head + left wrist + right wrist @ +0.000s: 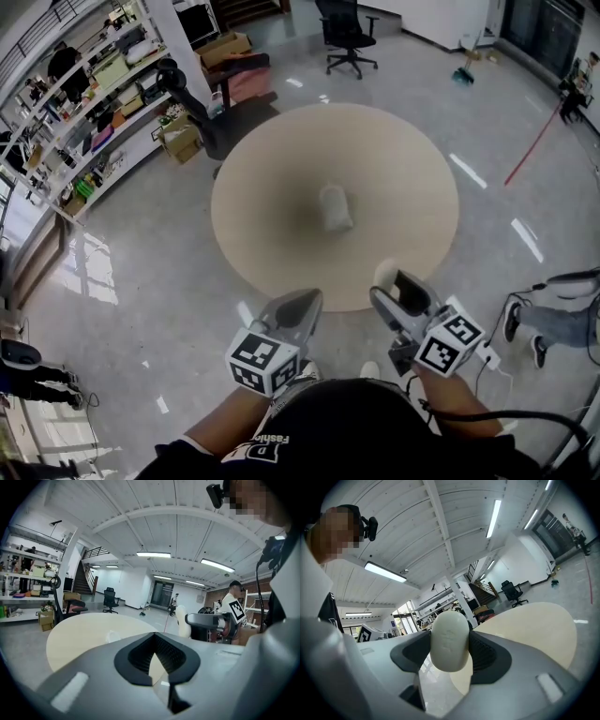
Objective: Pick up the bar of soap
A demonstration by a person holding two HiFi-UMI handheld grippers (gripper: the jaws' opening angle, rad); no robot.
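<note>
— Where's the bar of soap?

— Up off the table, in the right gripper. The jaws are clamped on the white oval bar from both sides, and the bar stands out past their tips. In the head view it shows against the near rim of the round table, a little right of the middle.

— And the left gripper?

— Jaws together, nothing between them (its own view shows the dark pads meeting at the far end). It is held just left of the right one, close in front of the person, with its tip at the table's near edge.

— Anything lying on the table?

— One pale object, crumpled-looking, near the centre. I can't tell what it is. A dark office chair stands at the table's far-left edge, and a second chair stands well beyond the far side.
</note>
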